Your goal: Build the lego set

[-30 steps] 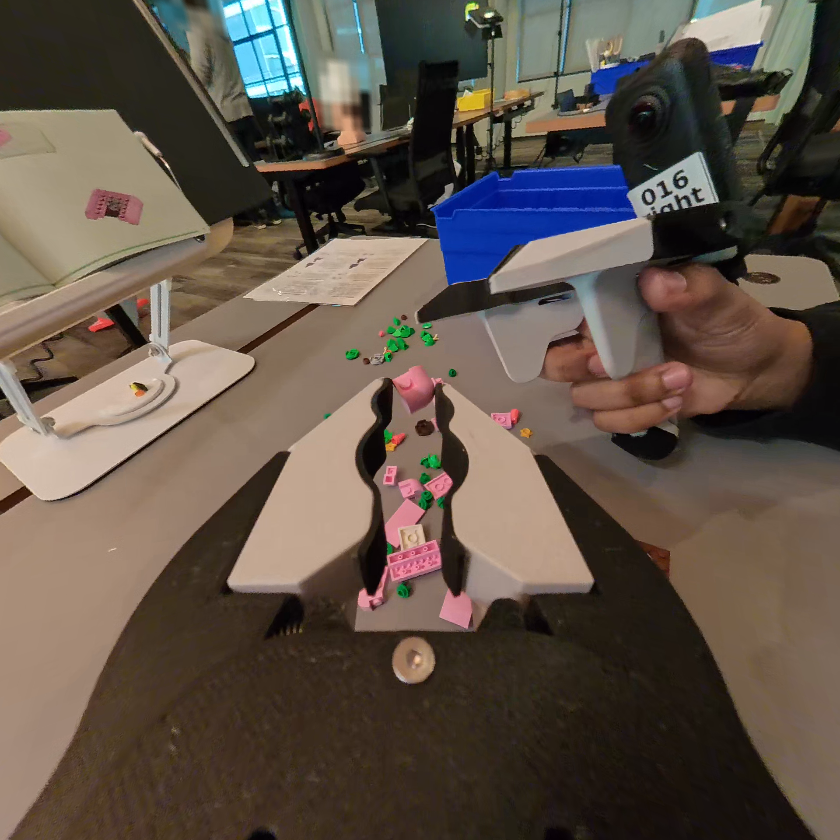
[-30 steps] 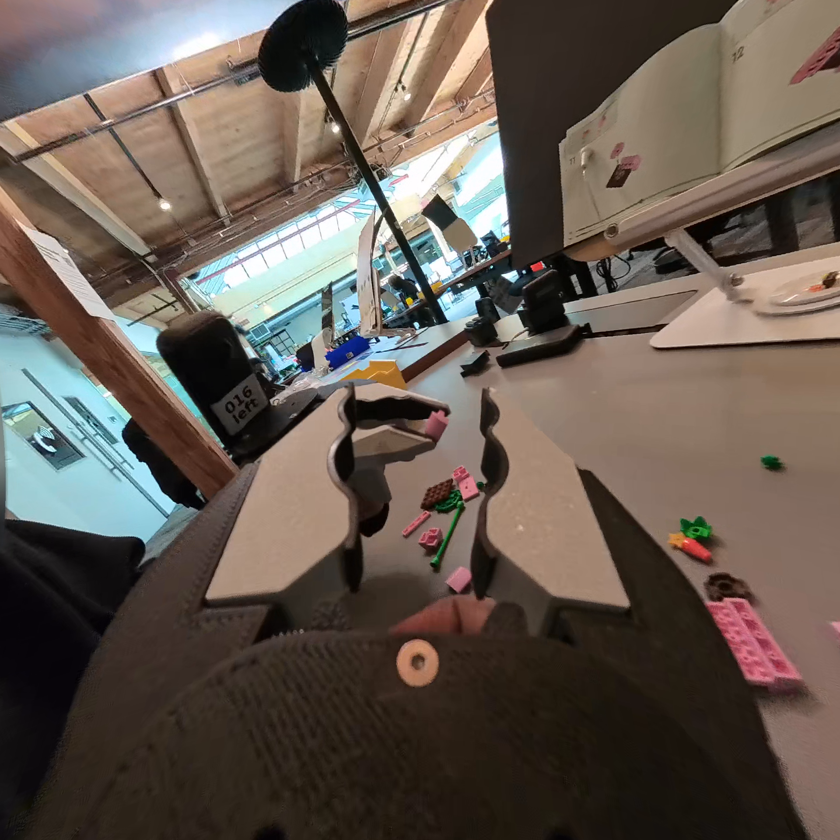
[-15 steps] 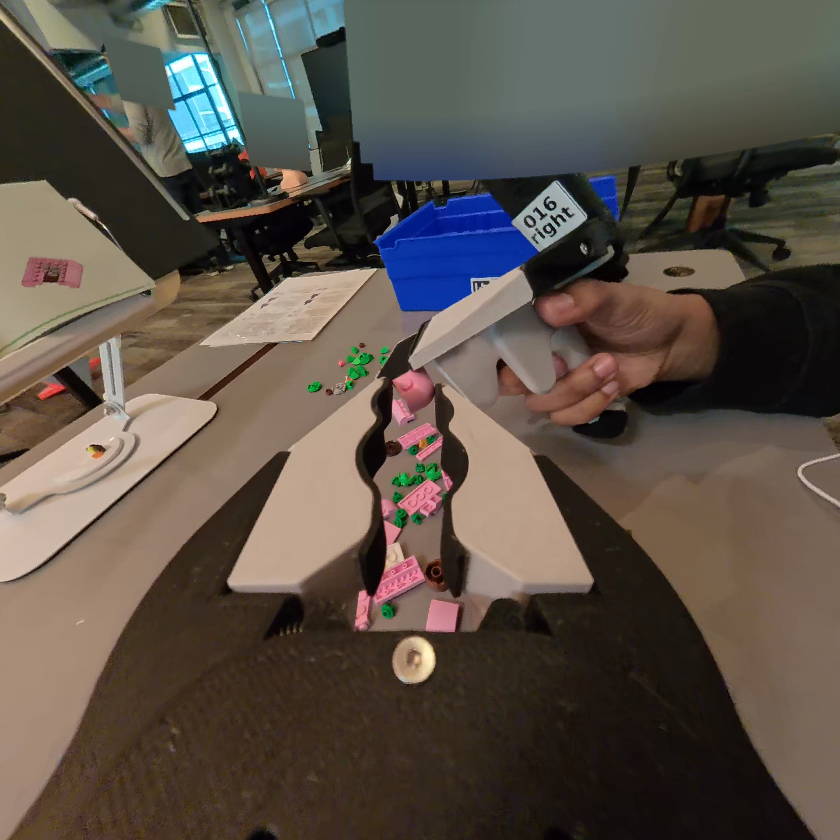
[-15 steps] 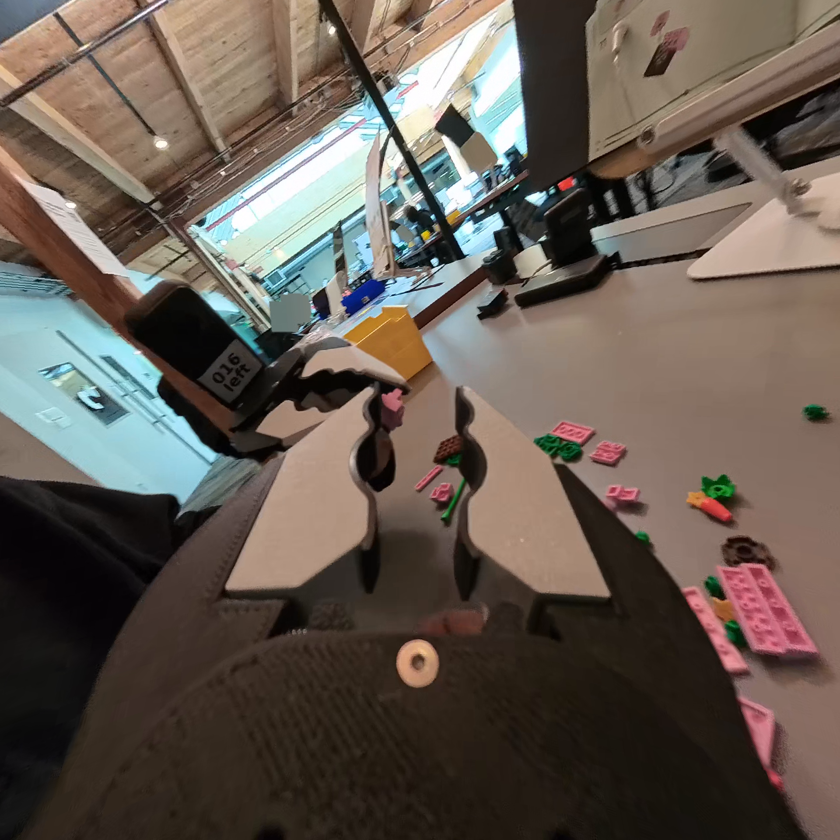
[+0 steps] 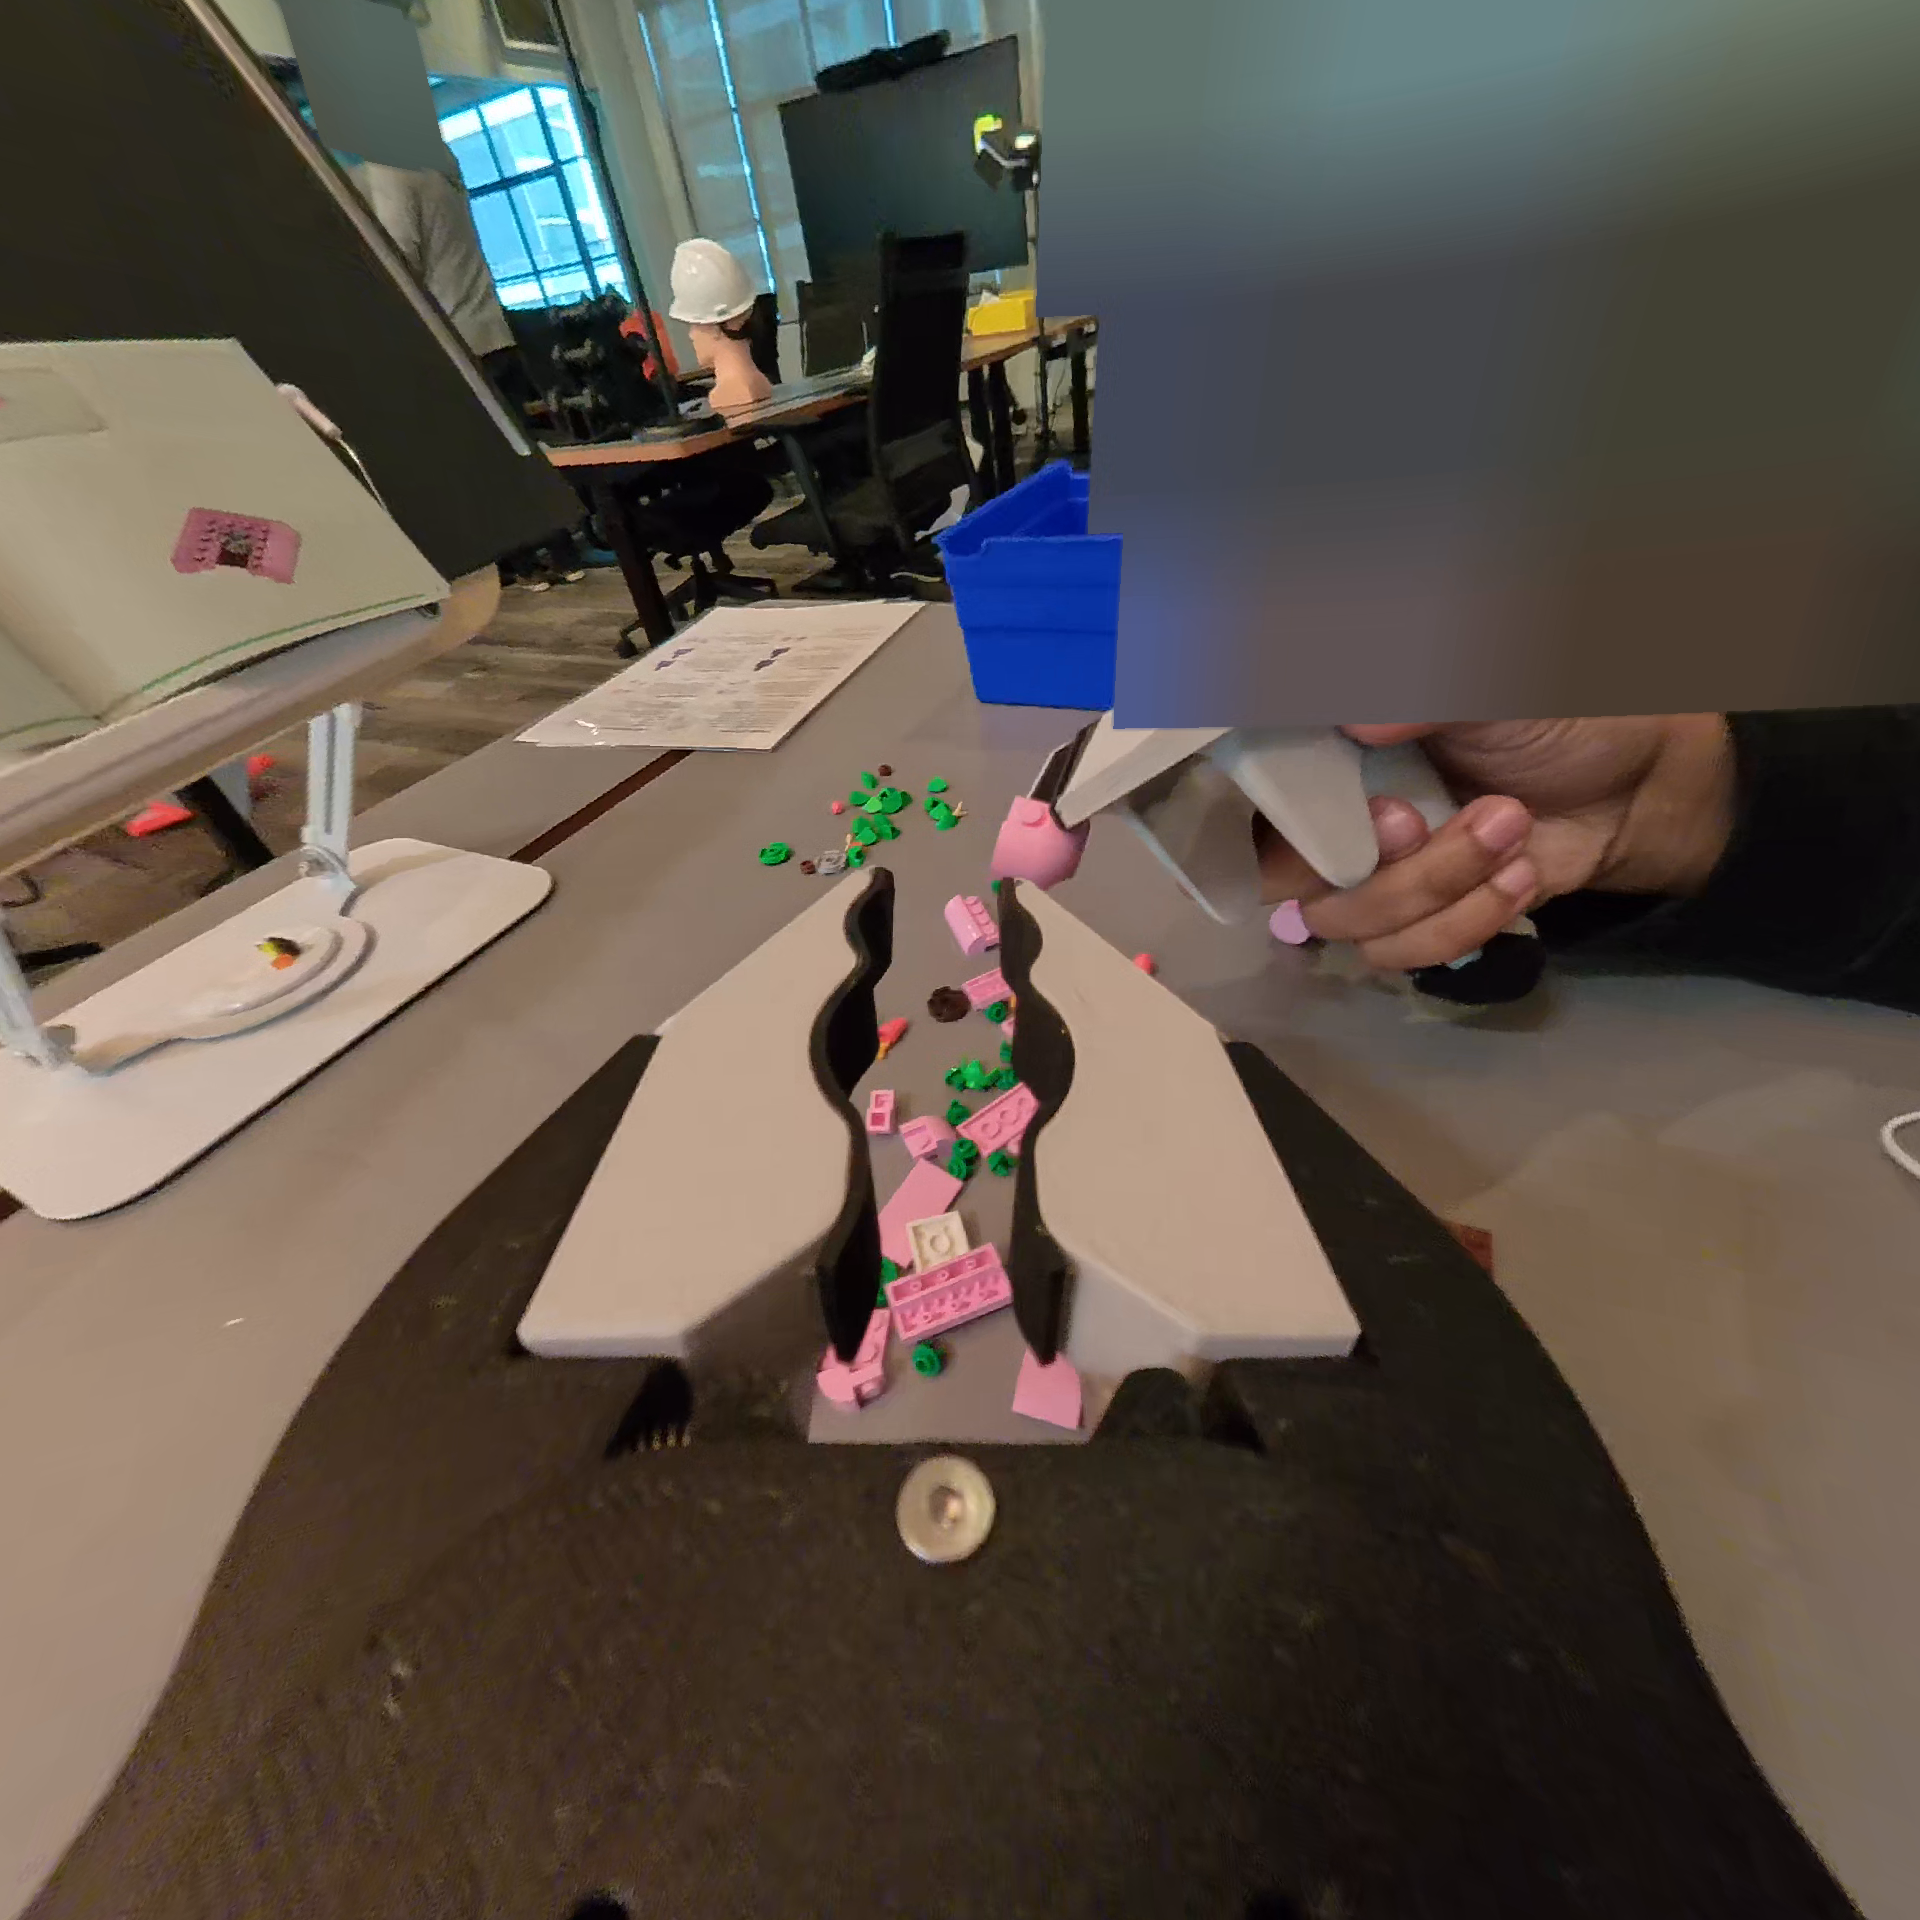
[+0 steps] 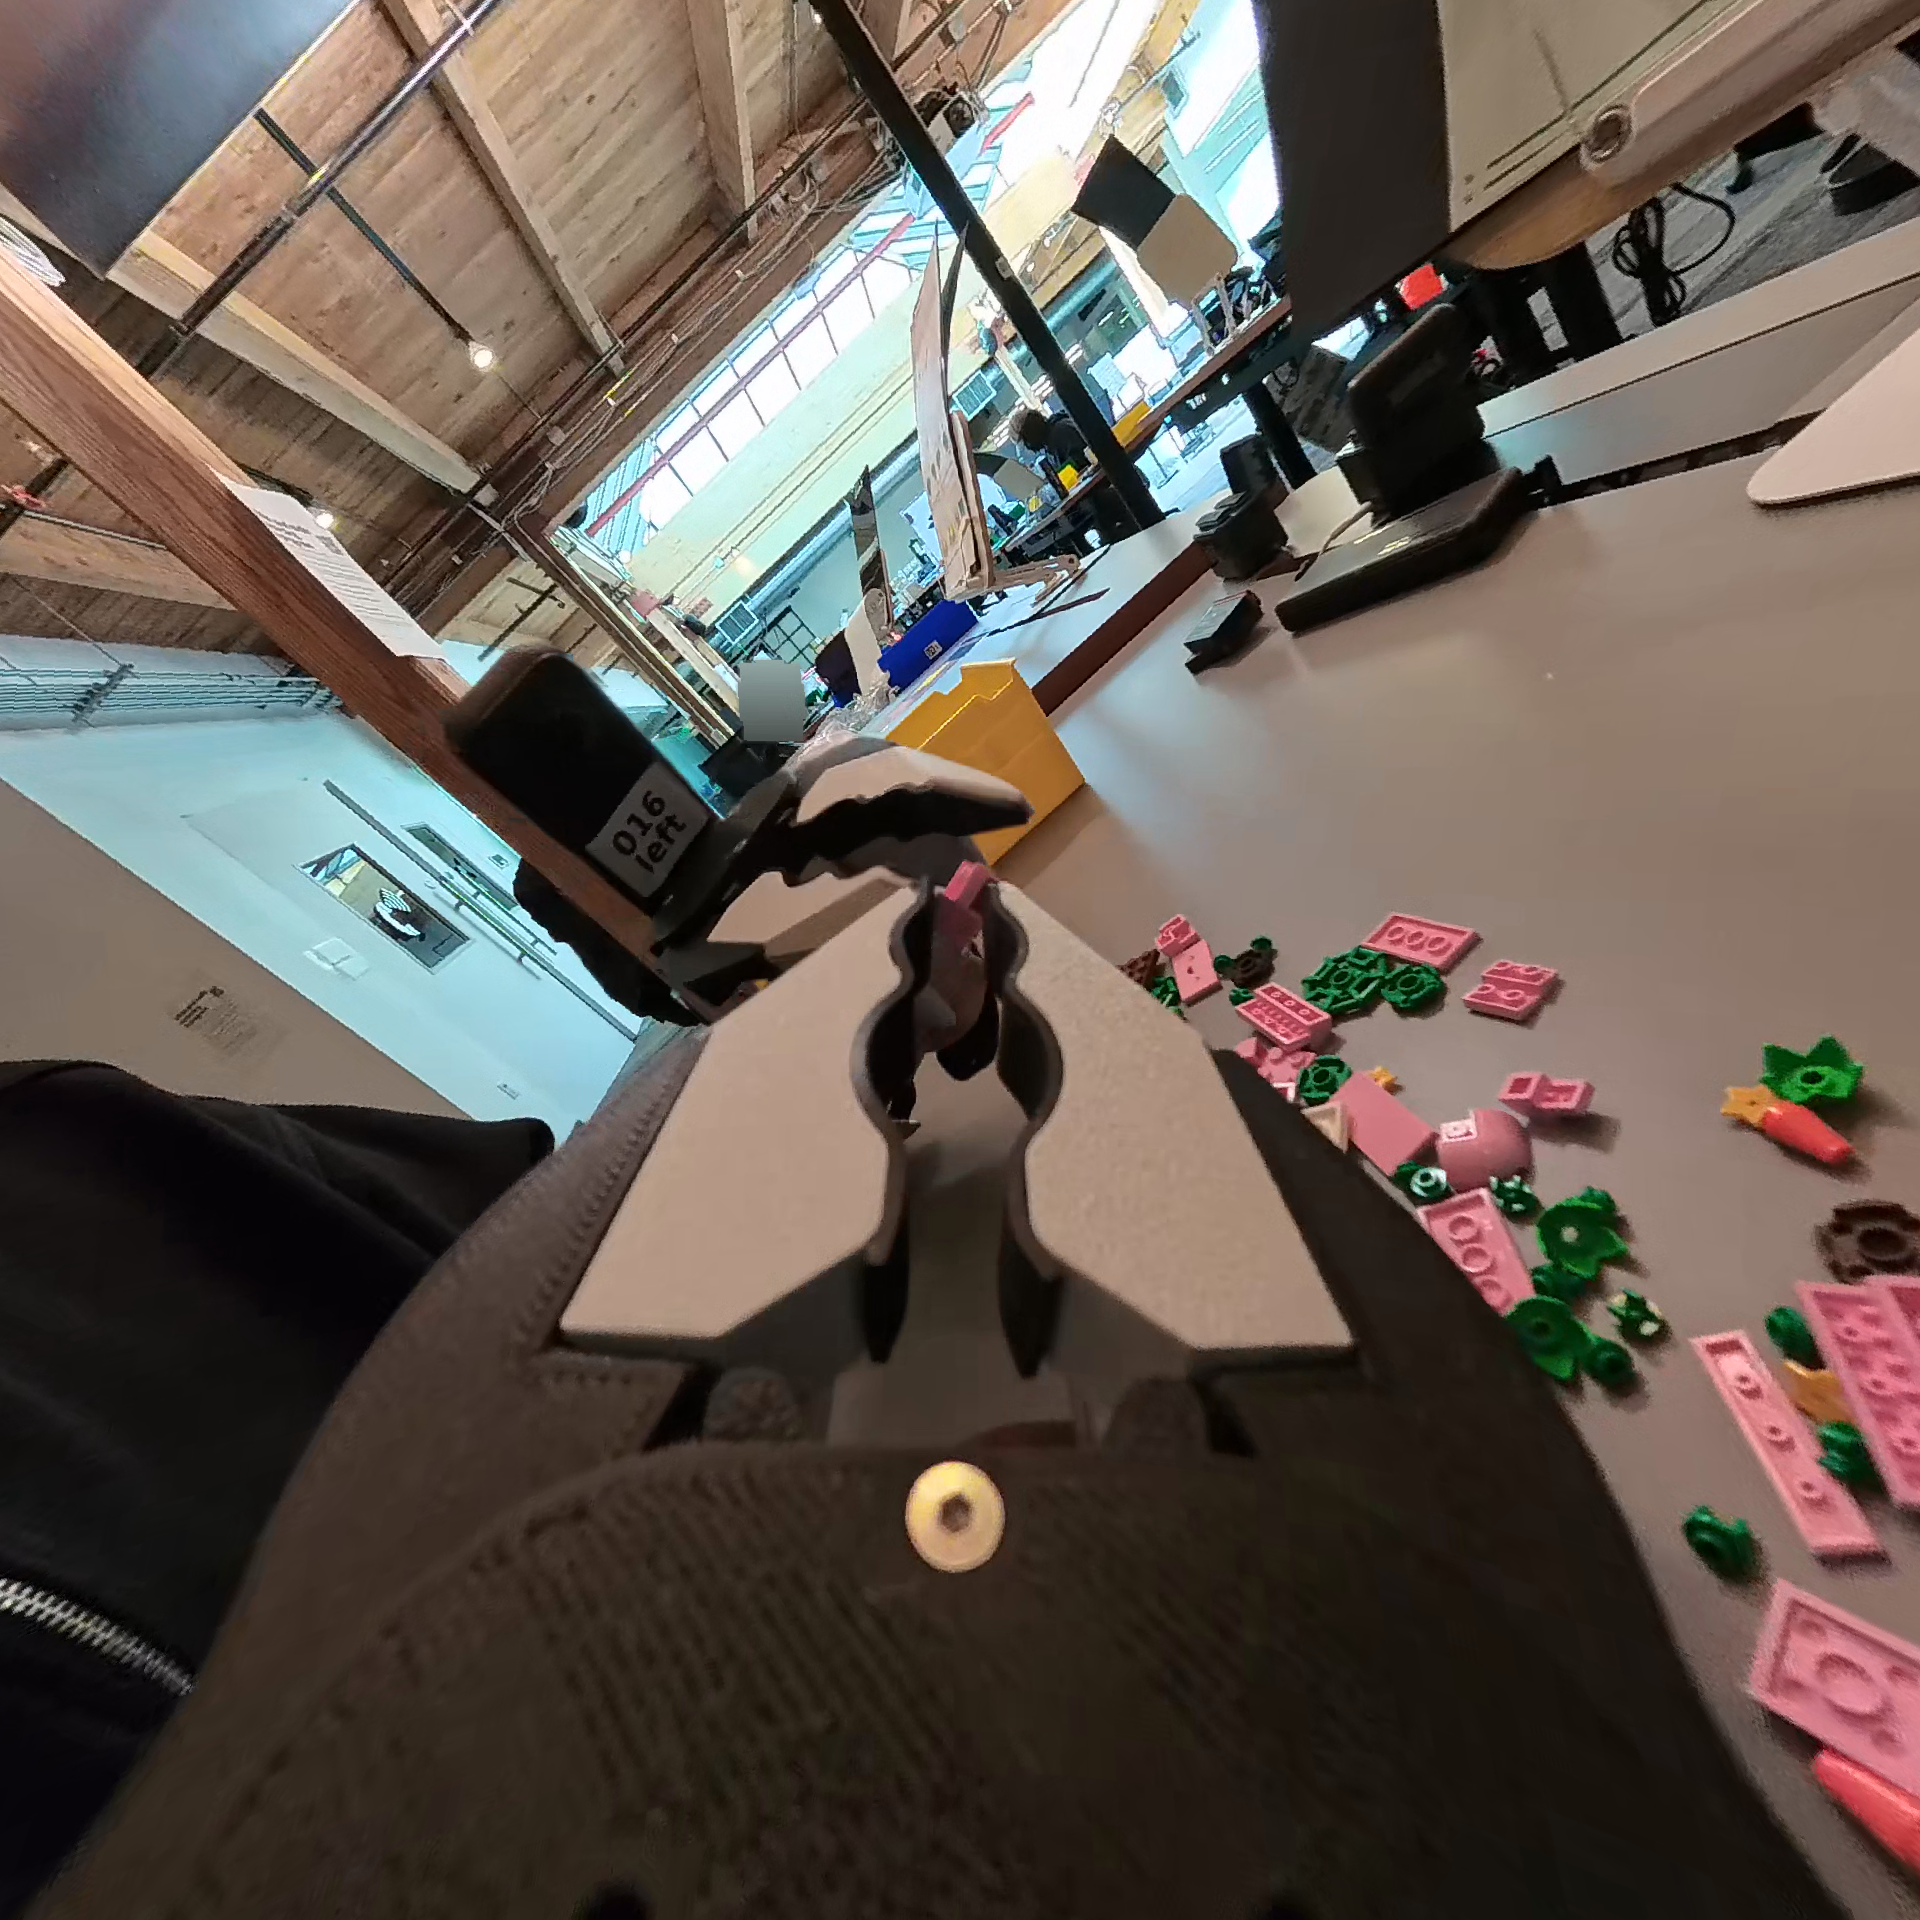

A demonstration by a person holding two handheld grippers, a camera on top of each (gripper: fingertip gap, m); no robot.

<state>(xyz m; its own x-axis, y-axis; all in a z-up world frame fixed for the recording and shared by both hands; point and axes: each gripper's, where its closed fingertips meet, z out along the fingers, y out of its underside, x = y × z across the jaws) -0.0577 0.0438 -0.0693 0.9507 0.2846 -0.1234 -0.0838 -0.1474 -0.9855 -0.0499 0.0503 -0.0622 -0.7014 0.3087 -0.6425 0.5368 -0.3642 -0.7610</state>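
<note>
A rounded pink lego piece [image 5: 1032,847] is pinched in my right gripper [image 5: 1060,808], just past and right of my left gripper's [image 5: 948,902] tips. My left gripper is open and empty above the grey table [image 5: 1558,1195]. In the right wrist view my right gripper [image 6: 961,912] is shut on the pink piece [image 6: 964,885], with the open left gripper [image 6: 894,821] just behind it. Loose pink plates [image 5: 951,1294], a white tile [image 5: 935,1242] and green leaf pieces [image 5: 883,805] lie scattered on the table. A pink dome [image 6: 1481,1148] and a carrot piece [image 6: 1803,1138] lie to my right.
An open instruction booklet [image 5: 187,520] rests on a white stand [image 5: 260,987] at the left. A blue bin [image 5: 1039,613] and a paper sheet [image 5: 727,675] lie at the far side. A yellow bin [image 6: 987,748] and black devices [image 6: 1403,520] sit beyond the grippers. The grippers are tip to tip, or close to it. Both grippers' tips are roughly 12 cm from the white tile [image 5: 935,1242]. From either gripper's tips it is about 12 cm to the pink dome [image 6: 1481,1148]. It turns up in the left wrist view [image 5: 926,1128] as well.
The pink piece has passed from my left gripper to my right. My right gripper came in and shut on it; my left gripper opened and let go.
</note>
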